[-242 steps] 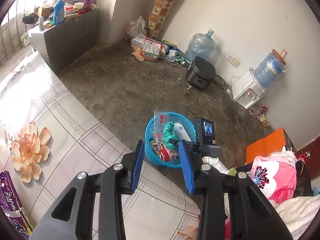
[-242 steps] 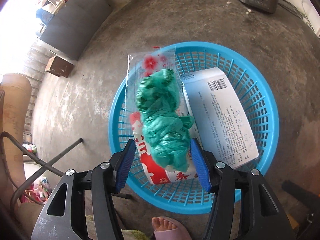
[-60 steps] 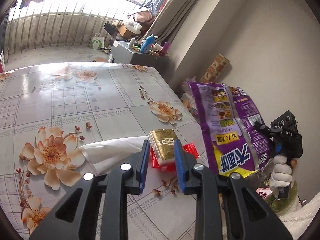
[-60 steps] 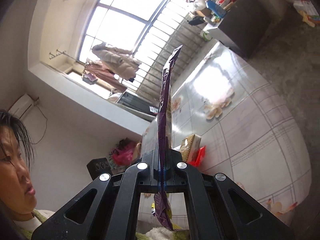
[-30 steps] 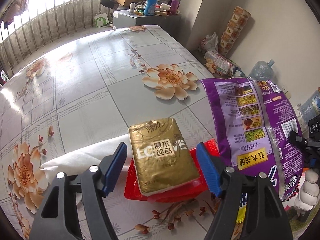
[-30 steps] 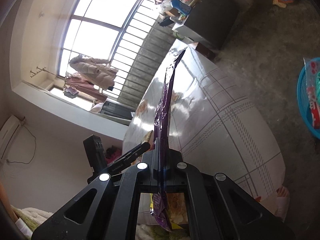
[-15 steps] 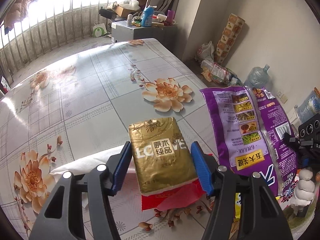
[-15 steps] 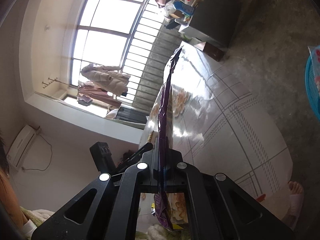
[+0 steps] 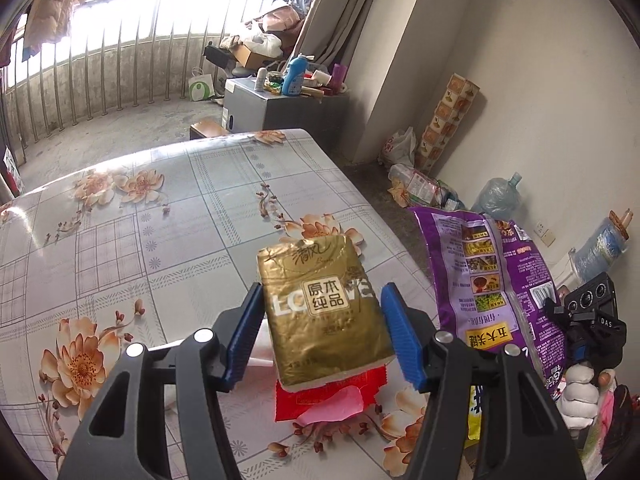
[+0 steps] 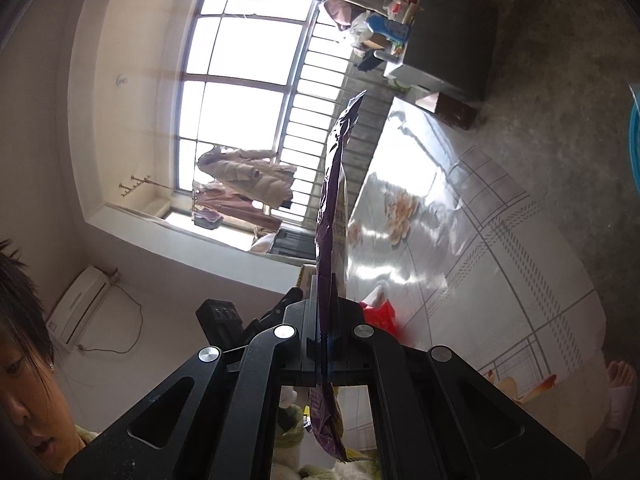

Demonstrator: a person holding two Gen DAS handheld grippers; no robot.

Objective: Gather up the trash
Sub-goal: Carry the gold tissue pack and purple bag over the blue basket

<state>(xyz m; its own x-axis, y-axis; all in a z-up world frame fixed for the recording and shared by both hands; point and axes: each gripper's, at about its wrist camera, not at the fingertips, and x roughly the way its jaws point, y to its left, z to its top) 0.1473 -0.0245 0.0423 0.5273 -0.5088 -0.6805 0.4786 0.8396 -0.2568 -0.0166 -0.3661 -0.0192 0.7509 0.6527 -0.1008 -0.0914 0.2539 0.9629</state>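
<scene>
In the left wrist view a gold tissue pack hangs above the flowered table, and my left gripper is shut on its two sides. A red wrapper and a white tissue lie on the table under it. To the right, a purple snack bag stands upright, pinched in my right gripper. In the right wrist view that gripper is shut on the purple bag, seen edge-on, and the red wrapper shows beside it.
A blue basket's rim shows at the right edge over the concrete floor. Water bottles, a cardboard stack and floor litter sit by the far wall. A grey cabinet stands past the table. A person's face is at lower left.
The left jaws have narrowed onto the gold pack and raised it off the red wrapper. The right gripper has turned a little while keeping the purple bag.
</scene>
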